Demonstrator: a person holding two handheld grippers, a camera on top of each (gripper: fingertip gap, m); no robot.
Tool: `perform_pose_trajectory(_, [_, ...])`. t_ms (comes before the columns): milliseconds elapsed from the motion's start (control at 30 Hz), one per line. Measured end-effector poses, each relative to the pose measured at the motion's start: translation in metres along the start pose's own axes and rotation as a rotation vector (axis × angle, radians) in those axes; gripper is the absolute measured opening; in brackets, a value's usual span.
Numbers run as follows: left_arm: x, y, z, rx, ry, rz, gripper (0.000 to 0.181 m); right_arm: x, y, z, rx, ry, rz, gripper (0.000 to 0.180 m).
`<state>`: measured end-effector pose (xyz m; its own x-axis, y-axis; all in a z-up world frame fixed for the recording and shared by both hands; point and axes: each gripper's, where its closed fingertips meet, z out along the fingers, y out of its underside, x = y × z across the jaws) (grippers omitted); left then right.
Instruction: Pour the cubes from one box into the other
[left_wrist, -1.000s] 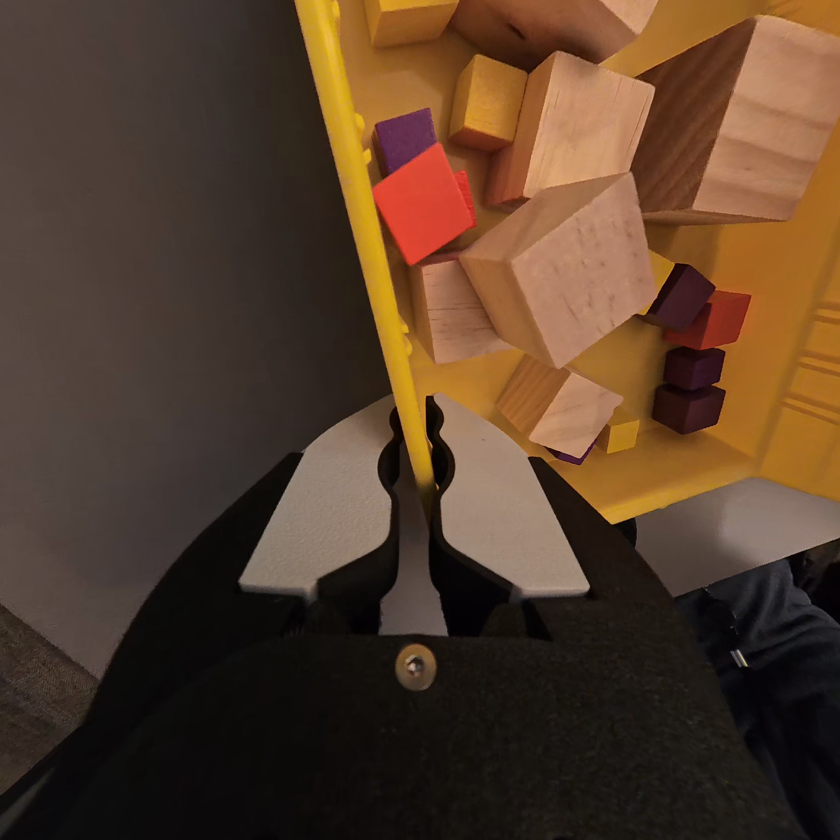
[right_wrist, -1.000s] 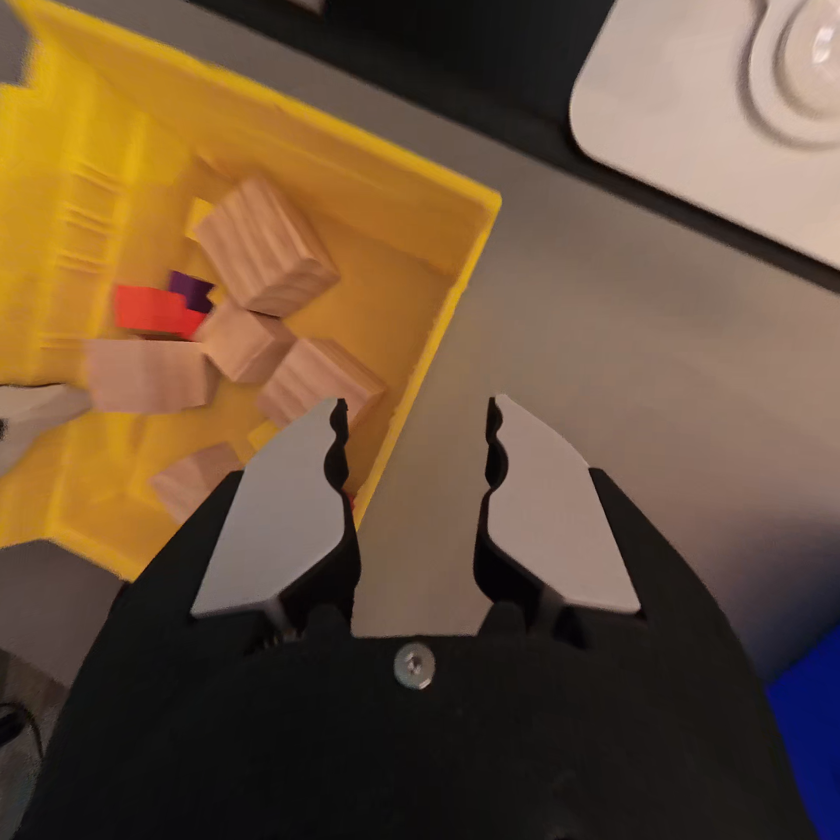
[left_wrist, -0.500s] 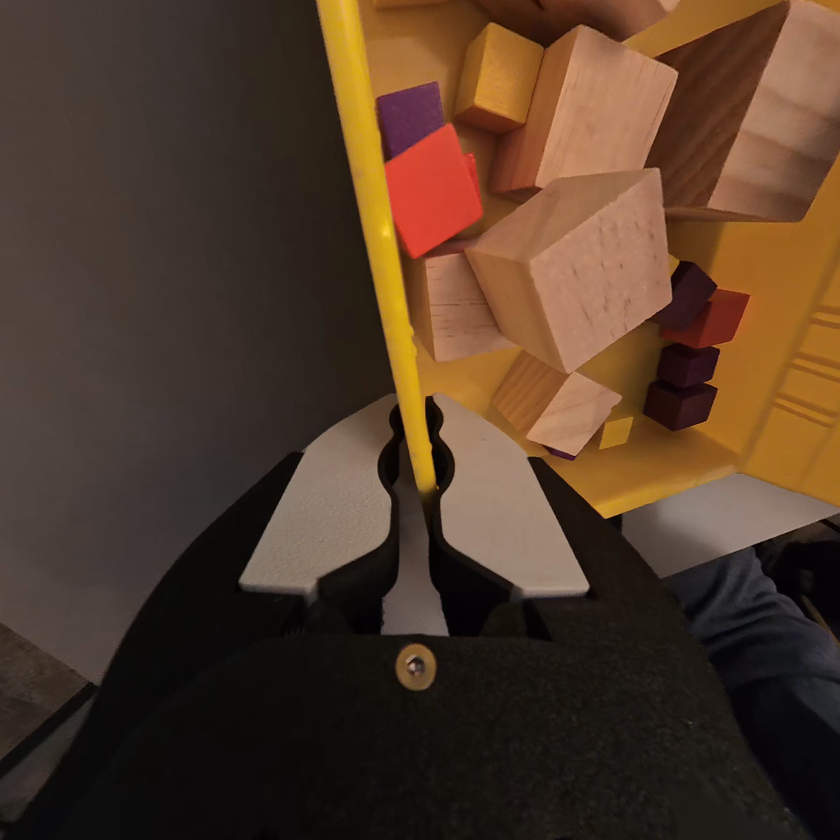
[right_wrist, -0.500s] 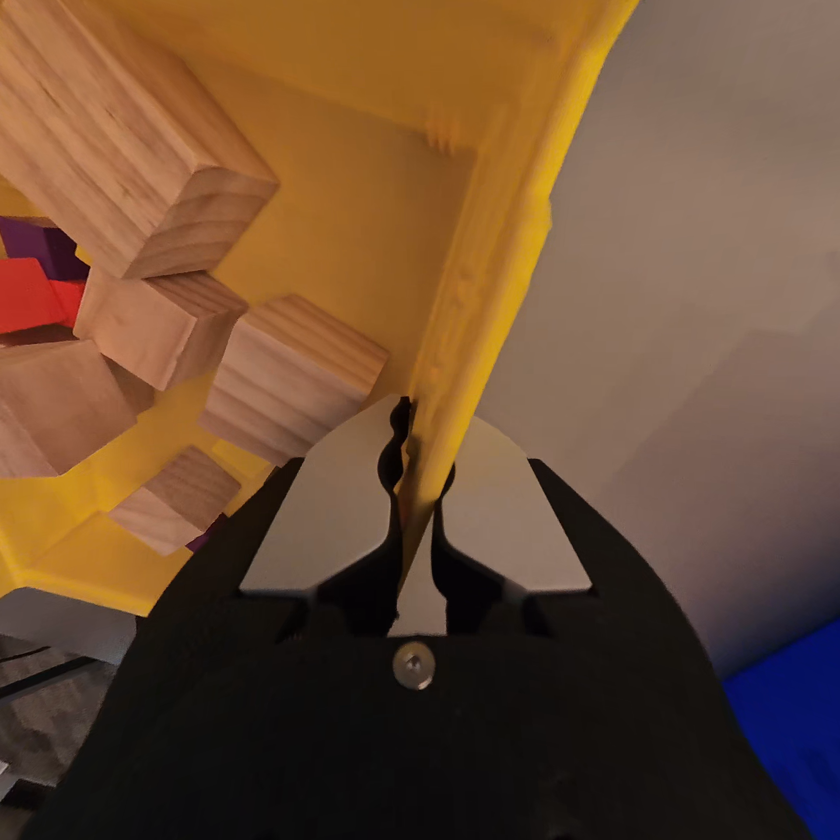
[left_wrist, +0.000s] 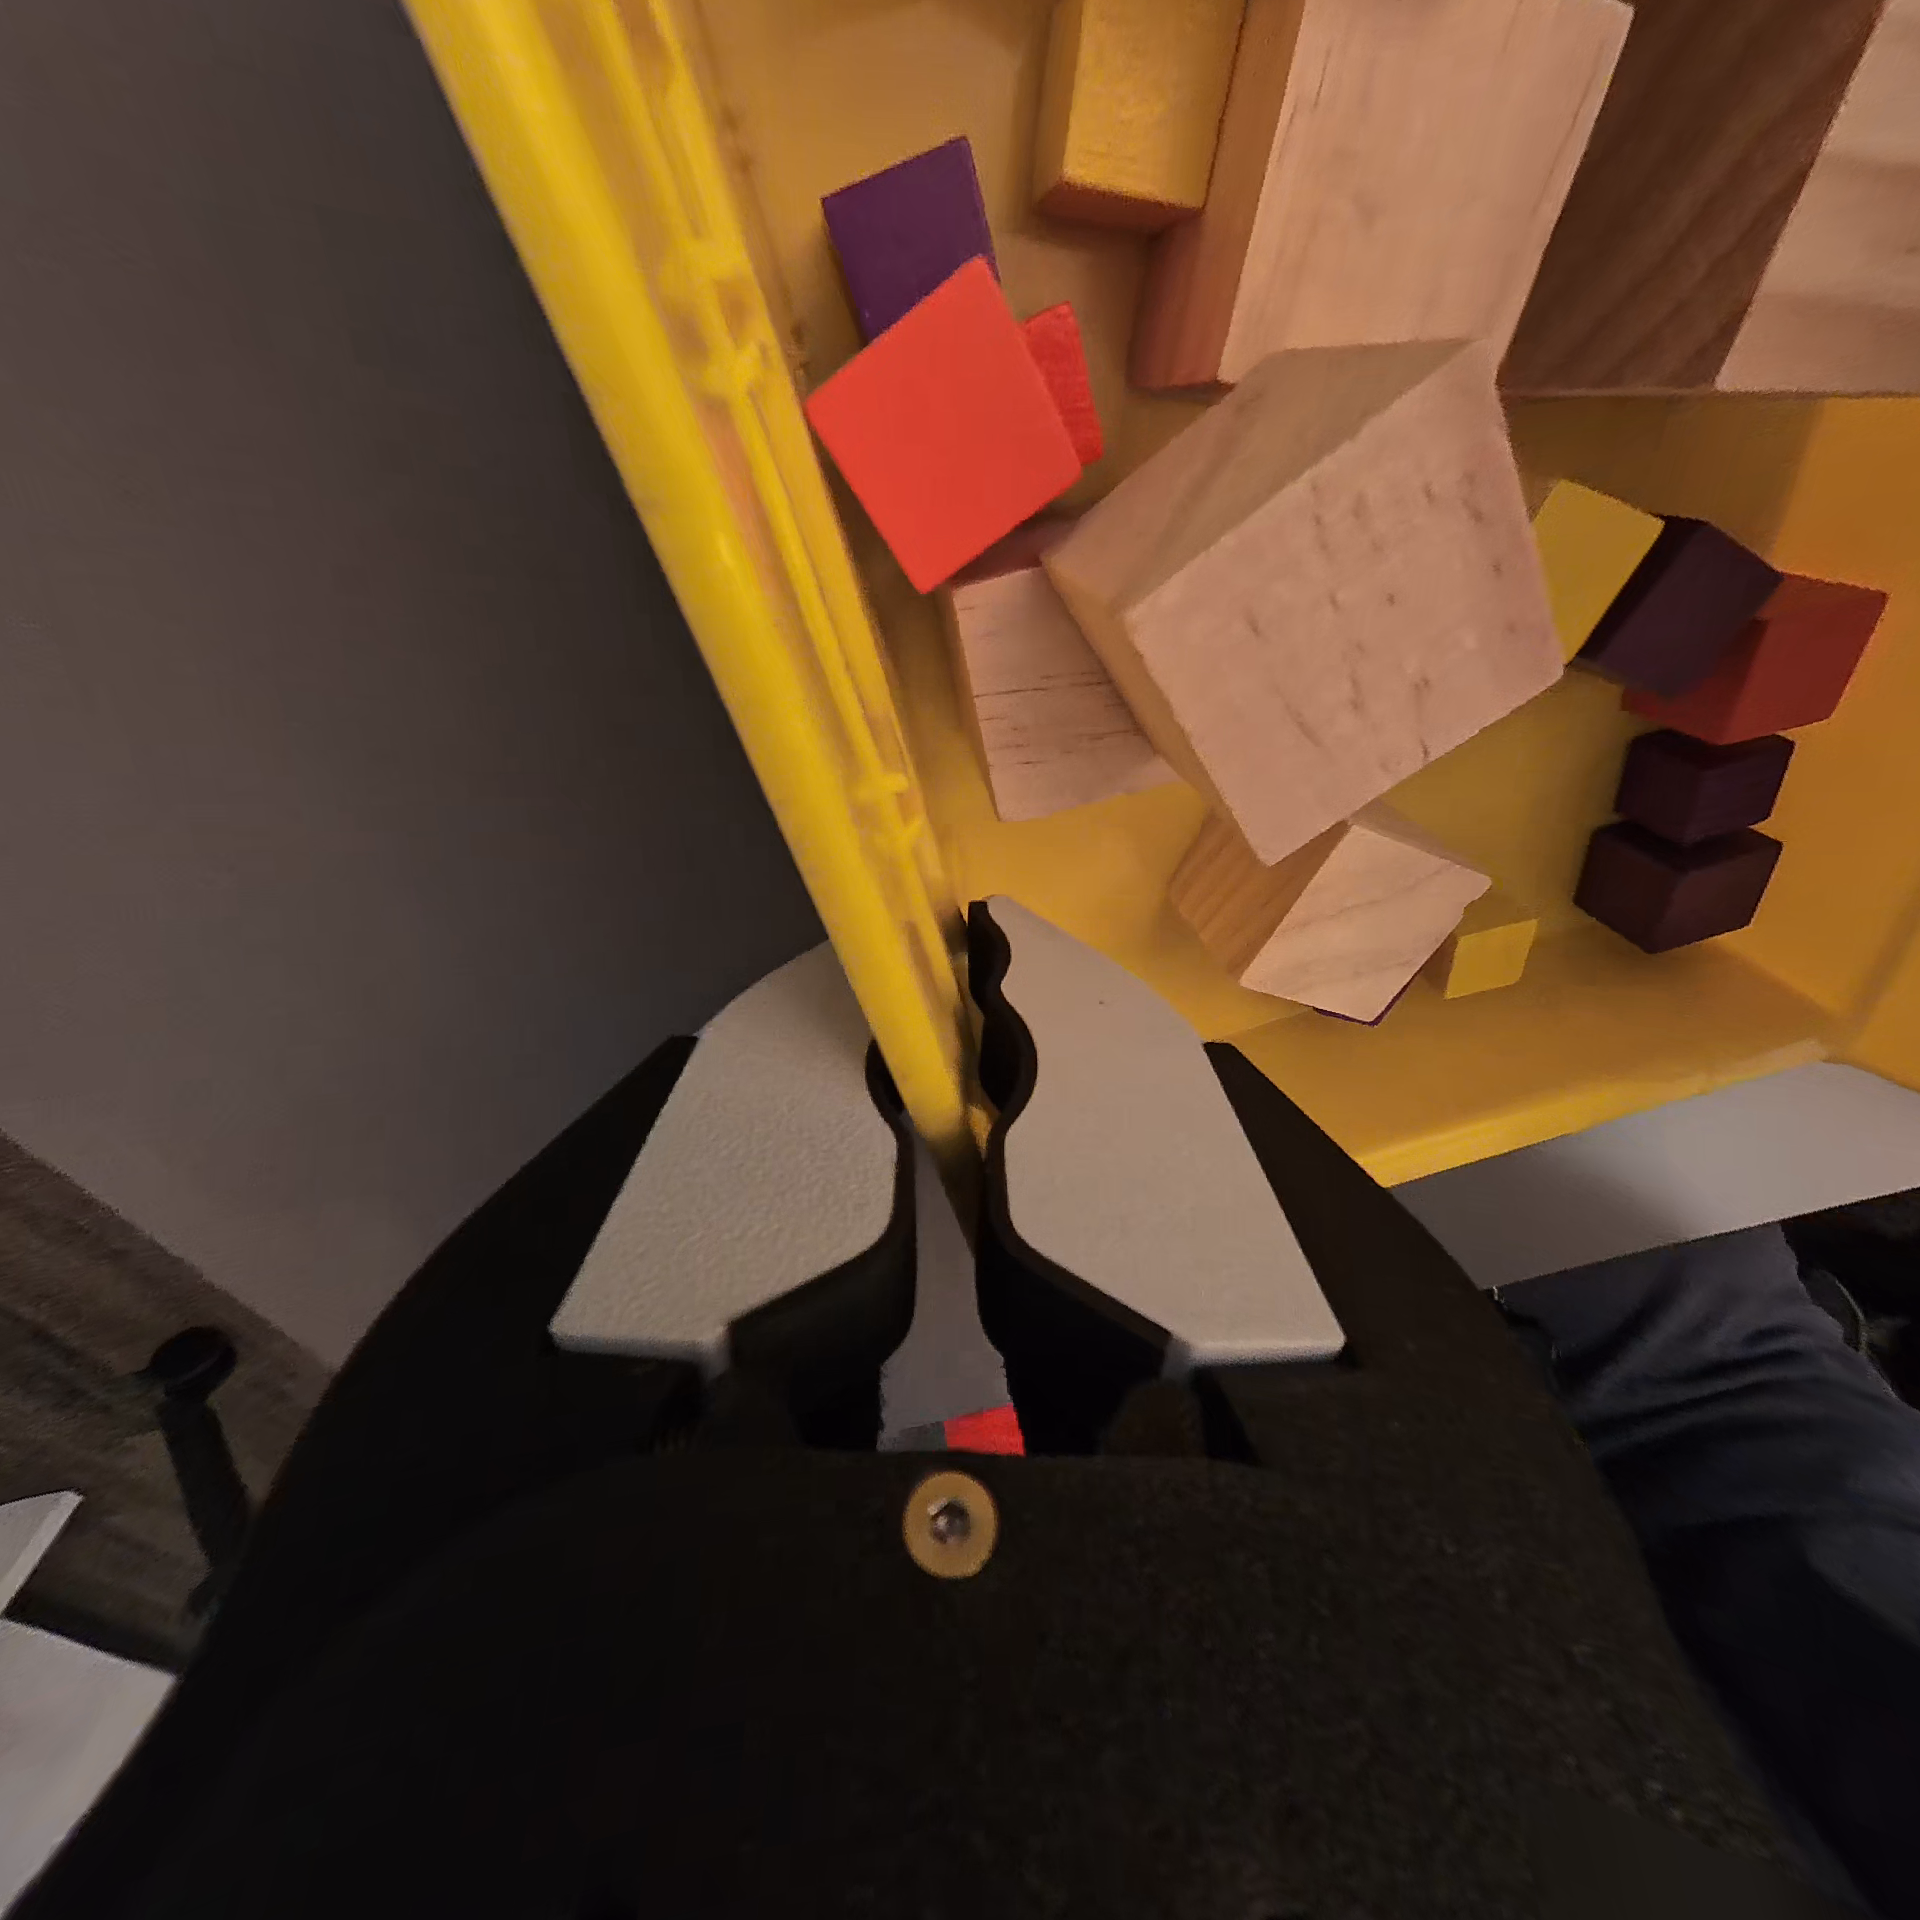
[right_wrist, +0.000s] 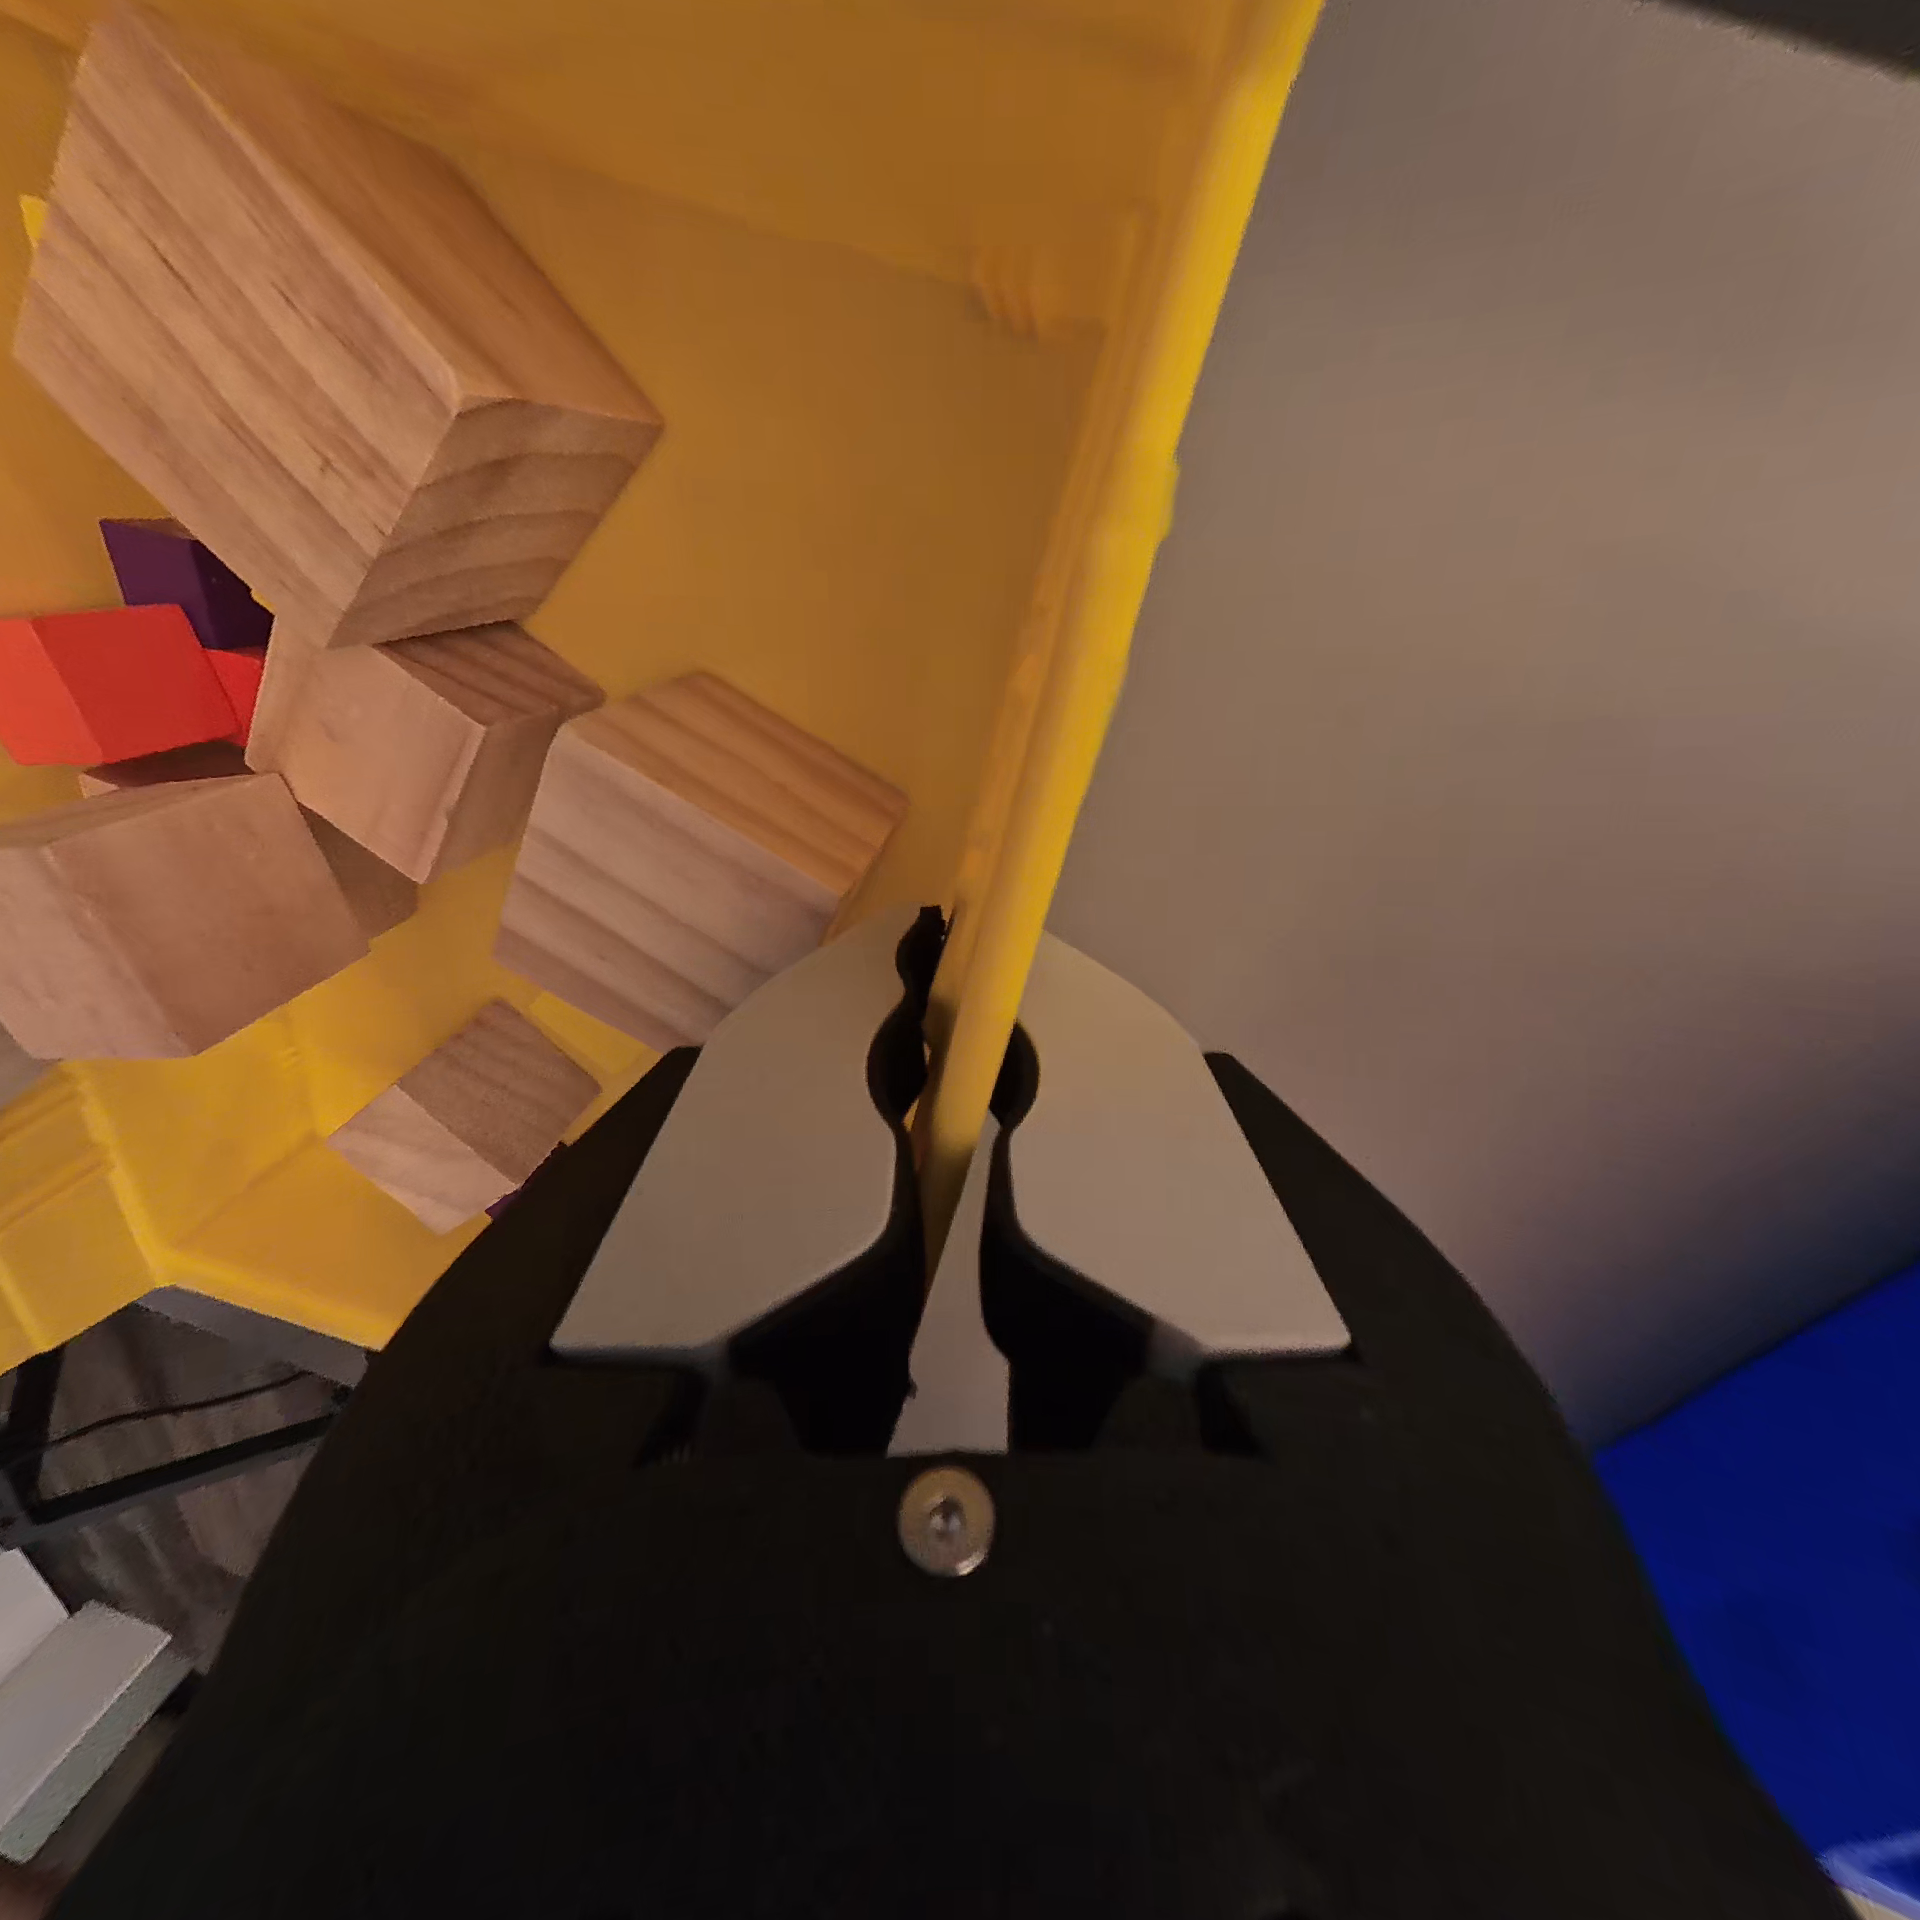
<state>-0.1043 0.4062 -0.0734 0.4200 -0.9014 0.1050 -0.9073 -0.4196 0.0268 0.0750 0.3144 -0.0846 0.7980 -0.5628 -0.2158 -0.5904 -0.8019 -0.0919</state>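
Note:
A yellow box (left_wrist: 727, 582) holds several cubes: plain wooden ones (left_wrist: 1340, 644), a red one (left_wrist: 945, 426), purple ones (left_wrist: 1683, 883) and small yellow ones. My left gripper (left_wrist: 951, 997) is shut on the box's left wall. My right gripper (right_wrist: 971, 997) is shut on the box's right wall (right_wrist: 1101, 644). In the right wrist view the wooden cubes (right_wrist: 312, 343) lie against the box's floor, with red (right_wrist: 114, 681) and purple ones at the left. A blue box (right_wrist: 1766, 1621) shows at the lower right.
A grey table top (right_wrist: 1507, 675) lies to the right of the box and also shows to its left in the left wrist view (left_wrist: 312, 623). A person's dark trouser leg (left_wrist: 1704, 1382) is at the lower right. Floor and a black stand (left_wrist: 197, 1413) show at the lower left.
My right gripper came to the box's right wall and shut on it. The box now looks nearer and more tilted in both views; the cubes have shifted slightly.

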Motion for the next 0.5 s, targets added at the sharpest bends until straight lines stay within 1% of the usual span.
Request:
perform_pose_trajectory(100, [0.03, -0.021, -0.024, 0.018, -0.047, 0.05, 0.007, 0.028, -0.004, -0.033, 0.052, 0.002, 0.011, 0.006])
perform_pose_trajectory(233, [0.09, -0.057, -0.056, 0.061, -0.08, 0.129, 0.007, 0.086, 0.001, -0.085, 0.123, 0.0, 0.07, 0.006])
perform_pose_trajectory(367, [0.168, -0.096, -0.08, 0.106, -0.086, 0.233, 0.007, 0.16, 0.019, -0.141, 0.201, 0.035, 0.149, 0.006])
perform_pose_trajectory(500, [0.255, -0.14, -0.089, 0.215, -0.022, 0.303, 0.005, 0.245, 0.043, -0.193, 0.309, 0.107, 0.238, 0.006])
